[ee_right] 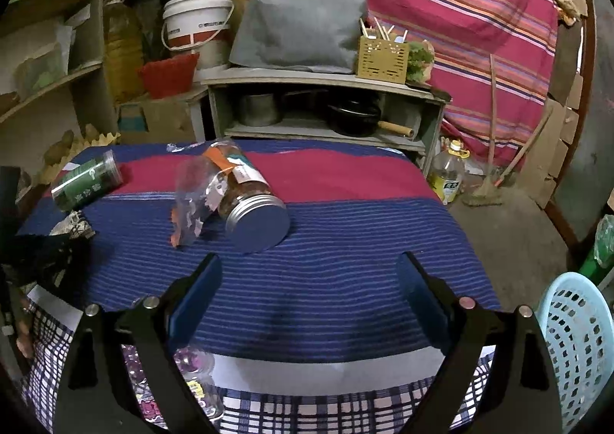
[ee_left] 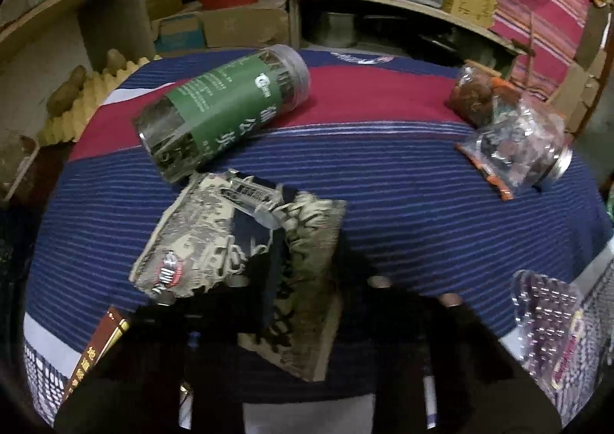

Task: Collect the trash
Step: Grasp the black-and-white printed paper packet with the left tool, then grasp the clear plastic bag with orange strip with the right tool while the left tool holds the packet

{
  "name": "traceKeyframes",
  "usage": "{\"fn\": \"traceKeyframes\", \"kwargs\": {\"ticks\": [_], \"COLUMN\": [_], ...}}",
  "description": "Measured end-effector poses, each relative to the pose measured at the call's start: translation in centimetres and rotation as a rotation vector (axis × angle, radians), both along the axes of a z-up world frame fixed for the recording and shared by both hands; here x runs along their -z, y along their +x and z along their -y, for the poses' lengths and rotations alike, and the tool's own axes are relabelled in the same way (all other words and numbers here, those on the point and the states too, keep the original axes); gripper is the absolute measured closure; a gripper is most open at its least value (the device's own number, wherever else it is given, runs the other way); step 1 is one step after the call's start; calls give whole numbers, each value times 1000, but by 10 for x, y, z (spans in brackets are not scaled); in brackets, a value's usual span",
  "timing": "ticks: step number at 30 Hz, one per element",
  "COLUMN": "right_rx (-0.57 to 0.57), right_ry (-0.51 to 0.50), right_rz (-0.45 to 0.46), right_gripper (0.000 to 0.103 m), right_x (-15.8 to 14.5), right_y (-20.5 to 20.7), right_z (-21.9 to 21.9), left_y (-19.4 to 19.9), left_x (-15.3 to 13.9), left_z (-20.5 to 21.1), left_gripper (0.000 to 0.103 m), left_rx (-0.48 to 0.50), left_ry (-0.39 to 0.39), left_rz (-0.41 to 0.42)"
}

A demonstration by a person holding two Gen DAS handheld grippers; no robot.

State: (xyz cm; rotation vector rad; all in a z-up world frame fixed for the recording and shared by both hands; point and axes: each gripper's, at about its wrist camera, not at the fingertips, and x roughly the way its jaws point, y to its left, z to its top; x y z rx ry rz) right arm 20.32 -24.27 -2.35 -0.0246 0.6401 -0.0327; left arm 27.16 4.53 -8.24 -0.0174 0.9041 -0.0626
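The bench [ee_right: 345, 303] is the biggest thing here. A blue and red striped cloth covers it, so its top is hidden. Its near edge is cut off by both views.

At the right edge of the right wrist view stands a light blue basket [ee_right: 579, 342] with holes. Only part of it shows.

A flat printed box [ee_left: 245, 242] lies on the cloth near the left gripper [ee_left: 268, 299]. The box is tan and dark, and its near end goes under the dark gripper parts. The fingers there are lost in shadow. They look pressed nearly together on the box, pinching it.

Behind the box lies a clear tube with a green label [ee_left: 226, 108], on its side. What is inside is hard to make out.

Farther right lies a jar with a metal lid [ee_right: 249, 200], also on its side, with something brown inside. A crinkly clear bag [ee_right: 195, 196] leans against it and blurs part of it.

A shiny bumpy wrapper [ee_left: 548, 322] sits at the near right corner in the left wrist view, partly cut off.

The right gripper [ee_right: 311, 280] hangs over the bare cloth. Its blue fingers [ee_right: 199, 296] are spread wide with nothing between them.
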Motion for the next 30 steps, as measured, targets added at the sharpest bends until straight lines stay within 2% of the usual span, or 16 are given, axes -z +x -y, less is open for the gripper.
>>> {"fn": "traceKeyframes", "kwargs": {"ticks": [5, 9, 15, 22, 26, 27, 29, 30], "right_rx": [-26, -62, -108, -107, -111, -112, -123, -132], "right_ry": [-5, -4, -29, -84, -113, -130, -146, -145], "right_rz": [-6, 7, 5, -61, -82, -75, -75, -84], "right_gripper": [13, 13, 13, 13, 13, 14, 25, 39], "right_x": [2, -2, -10, 0, 6, 5, 5, 6], "right_y": [5, 14, 48, 92, 103, 103, 102, 103], "right_z": [-12, -32, -60, -74, -78, -80, -83, -82], "left_y": [-7, -19, -29, -23, -19, -19, -18, -18], "left_x": [-13, -40, -67, -68, -65, -65, -64, -64], "left_z": [9, 13, 0, -16, -18, -18, -18, -18], "left_gripper": [86, 86, 86, 86, 86, 86, 86, 86], "left_rx": [20, 34, -11, -48, -57, -57, -56, -57], "left_ry": [41, 42, 32, 7, 32, 38, 37, 36], "left_rz": [35, 112, 204, 199, 192, 193, 190, 190]}}
